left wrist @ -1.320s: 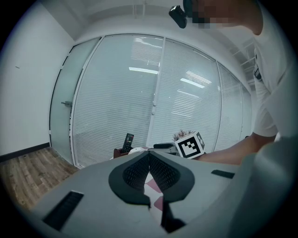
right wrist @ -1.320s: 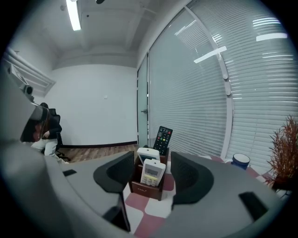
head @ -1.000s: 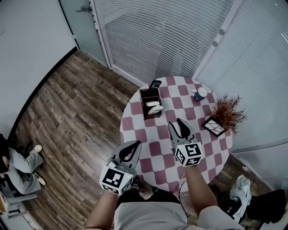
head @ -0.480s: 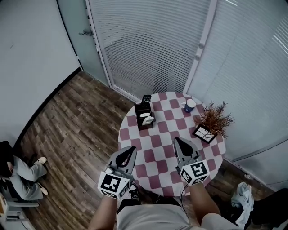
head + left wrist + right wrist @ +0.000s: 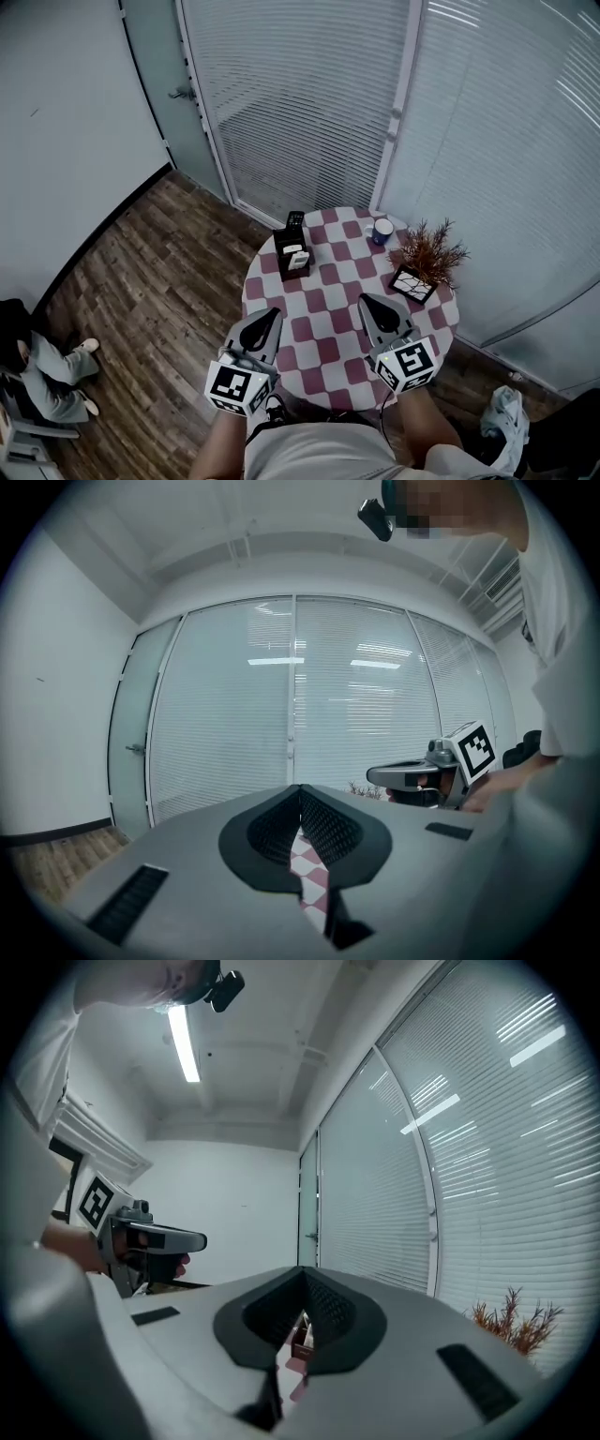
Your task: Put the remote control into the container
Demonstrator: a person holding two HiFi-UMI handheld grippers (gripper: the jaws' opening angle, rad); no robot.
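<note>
Although both claws hang well short of it, the remote control (image 5: 295, 220) is already at the container (image 5: 292, 255). It stands on end at the box's far end, its dark top poking above the rim. The head view is too small to show how deep it sits.

Read the round checked table (image 5: 323, 309) as a dial in the head view, with twelve at the edge nearest the blinds (image 5: 300, 112). The container lies at about eleven o'clock, and a pale thing (image 5: 298, 260) lies inside it on the near side of the remote control. A blue cup (image 5: 382, 231) stands at one o'clock, well apart from the box. A dry reddish plant (image 5: 428, 251) takes two o'clock, with a small framed tile (image 5: 410, 282) just beside it toward the centre.

The right gripper (image 5: 367, 302) is over the middle of the dial, pointing toward twelve. Its own view shows the jaws closed tip to tip with nothing between them, and the container shows small through the slot below the tips. The left gripper (image 5: 272, 315) hovers at the nine o'clock rim, pointing the same way. Its jaws are likewise pressed together and empty, with only checked cloth showing beneath them.

Beyond the table the blinds cover the glass walls from eleven round to three o'clock. A door (image 5: 159, 66) with a lever handle stands off at ten, over a wood floor (image 5: 159, 253). A seated person (image 5: 37, 370) shows at the picture's edge out at eight o'clock.
</note>
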